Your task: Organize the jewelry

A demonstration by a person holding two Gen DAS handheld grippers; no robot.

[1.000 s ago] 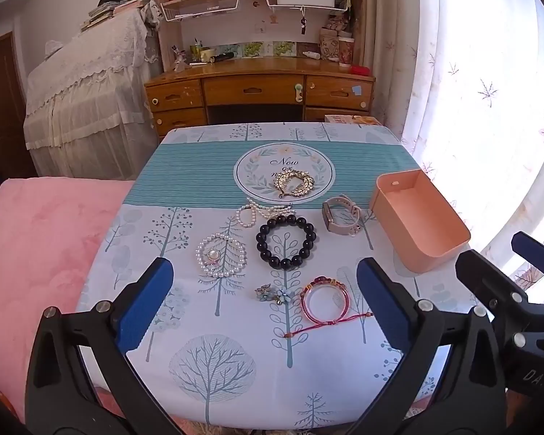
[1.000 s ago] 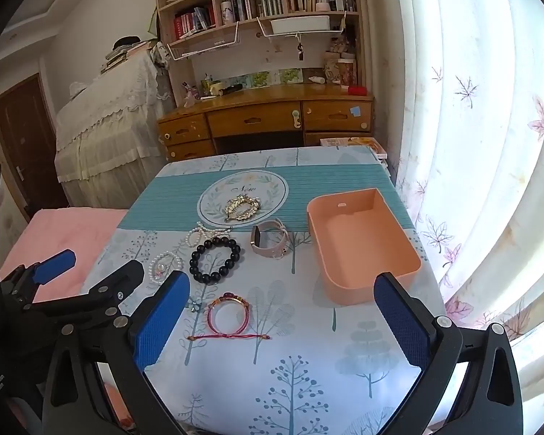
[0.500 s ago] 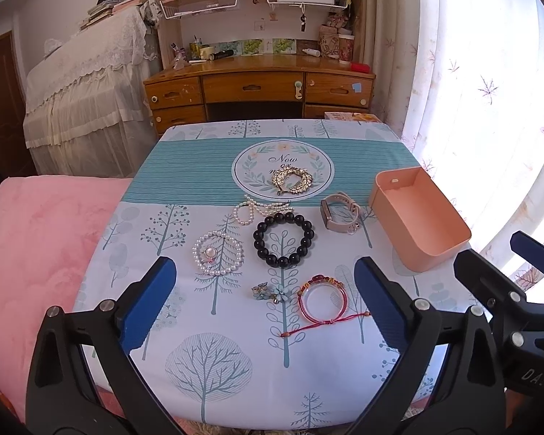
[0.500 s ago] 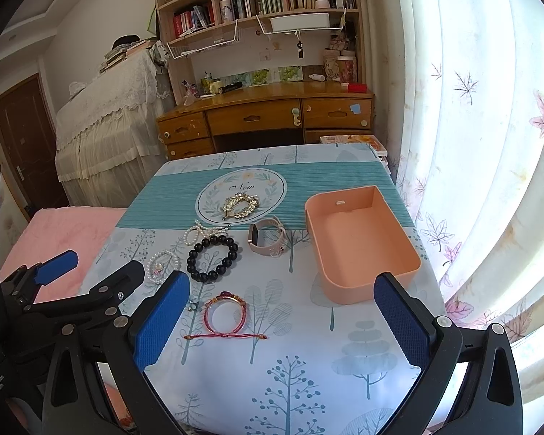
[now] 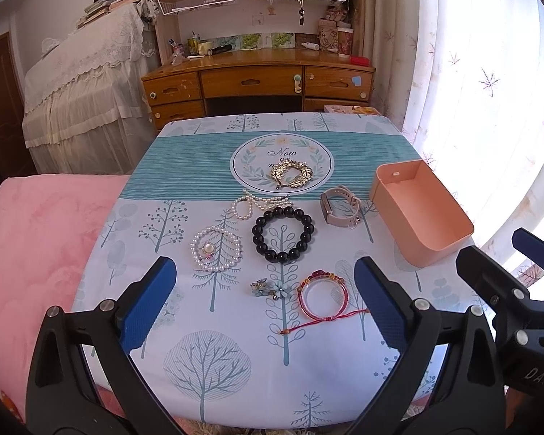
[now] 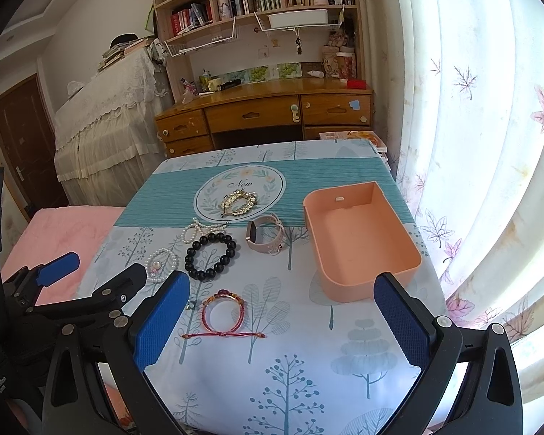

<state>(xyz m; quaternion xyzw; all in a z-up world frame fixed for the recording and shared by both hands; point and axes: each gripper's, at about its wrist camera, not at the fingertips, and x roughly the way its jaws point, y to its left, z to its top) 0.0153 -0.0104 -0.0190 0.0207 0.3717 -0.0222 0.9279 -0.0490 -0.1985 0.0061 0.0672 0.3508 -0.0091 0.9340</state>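
Note:
Several jewelry pieces lie on the tree-print tablecloth (image 5: pixel 214 362): a red string bracelet (image 5: pixel 322 295) (image 6: pixel 224 310), a black bead bracelet (image 5: pixel 283 233) (image 6: pixel 210 256), a pearl bracelet (image 5: pixel 215 249), a small flower brooch (image 5: pixel 270 287), a pearl strand (image 5: pixel 257 203), a gold piece (image 5: pixel 292 175) (image 6: pixel 239 202) and a pink watch (image 5: pixel 341 206) (image 6: pixel 264 236). An empty peach tray (image 5: pixel 420 214) (image 6: pixel 359 239) stands at the right. My left gripper (image 5: pixel 263 306) is open above the near table edge. My right gripper (image 6: pixel 283 320) is open too, nothing between its fingers.
Left of the table lies a pink blanket (image 5: pixel 36 239). Behind the table stand a wooden desk (image 5: pixel 257 79) with shelves and a lace-covered piece of furniture (image 5: pixel 87 98). A floral curtain (image 6: pixel 464 108) hangs close along the right side.
Both views have pulled back and tilted down slightly, so the table contents sit a little higher in frame. Nothing on the table has moved; both grippers stay open.

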